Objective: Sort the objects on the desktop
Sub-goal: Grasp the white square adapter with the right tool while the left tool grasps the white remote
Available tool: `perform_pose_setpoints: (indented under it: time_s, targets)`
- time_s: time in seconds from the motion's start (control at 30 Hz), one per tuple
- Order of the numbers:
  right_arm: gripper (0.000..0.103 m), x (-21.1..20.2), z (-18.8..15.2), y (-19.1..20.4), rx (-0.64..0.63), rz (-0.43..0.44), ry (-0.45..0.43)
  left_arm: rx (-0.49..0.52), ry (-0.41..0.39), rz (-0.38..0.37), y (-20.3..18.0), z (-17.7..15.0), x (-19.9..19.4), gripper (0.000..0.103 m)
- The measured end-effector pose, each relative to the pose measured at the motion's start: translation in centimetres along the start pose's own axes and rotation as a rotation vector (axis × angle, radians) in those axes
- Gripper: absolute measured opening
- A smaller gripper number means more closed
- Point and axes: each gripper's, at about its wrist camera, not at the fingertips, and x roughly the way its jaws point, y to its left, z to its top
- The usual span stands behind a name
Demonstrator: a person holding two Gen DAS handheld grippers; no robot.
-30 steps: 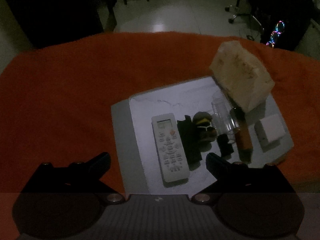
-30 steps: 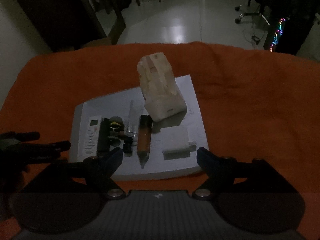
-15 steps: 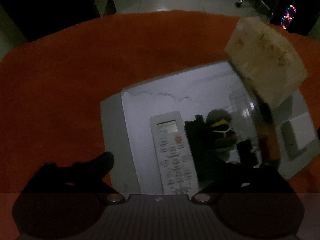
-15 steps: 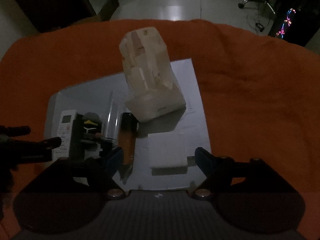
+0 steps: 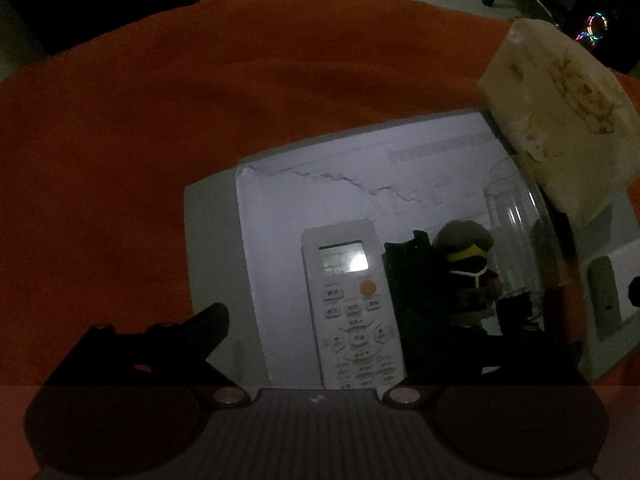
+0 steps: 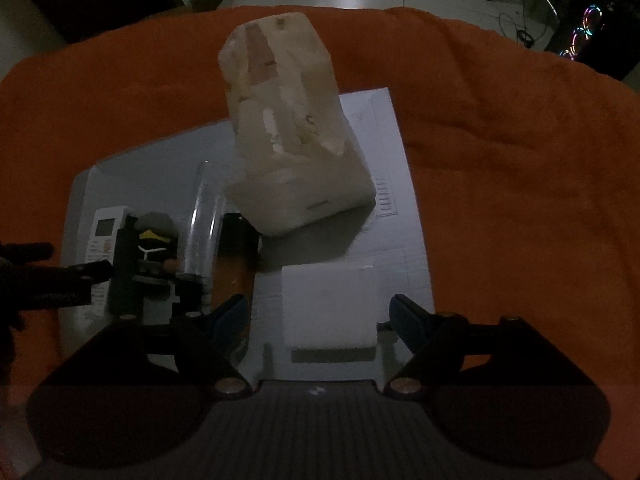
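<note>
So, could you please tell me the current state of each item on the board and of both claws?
Remote control: lying flat, face up, untouched.
Toy figure: upright beside the remote.
Clear tube: lying on the board.
White adapter: flat, between the right claw's fingers, not gripped.
Tissue pack: standing on end.
Left claw: open, empty.
Right claw: open, empty.
</note>
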Motion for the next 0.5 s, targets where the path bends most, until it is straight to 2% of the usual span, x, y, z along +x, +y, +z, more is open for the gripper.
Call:
perform_pose_setpoints:
  time_s: [0.13, 0.27, 0.3, 0.33, 0.43, 0.5]
  targets:
    - [0.081, 0.7, 0.4, 0.0, 0.006, -0.010, 0.014, 0.012, -0.013, 0.000, -0.2, 0.1, 0.2, 0.103]
    - [0.081, 1.3, 0.9, 0.4, -0.005, -0.029, 0.022, 0.038, -0.034, 0.022, -0.6, 0.0, 0.2, 0.101]
    - [0.081, 1.5, 0.9, 0.6, -0.007, -0.035, 0.024, 0.039, -0.031, 0.023, -0.4, -0.1, 0.3, 0.094]
    - [0.081, 1.6, 0.9, 0.6, -0.009, -0.034, 0.026, 0.040, -0.026, 0.023, -0.2, -0.1, 0.3, 0.077]
    - [0.081, 2.0, 0.9, 0.7, -0.006, -0.030, 0.035, 0.019, 0.012, 0.016, 0.6, -0.2, 0.8, 0.063]
    - [0.081, 2.1, 0.9, 0.8, -0.007, -0.031, 0.040, 0.002, 0.035, 0.018, 0.9, -0.3, 1.1, 0.059]
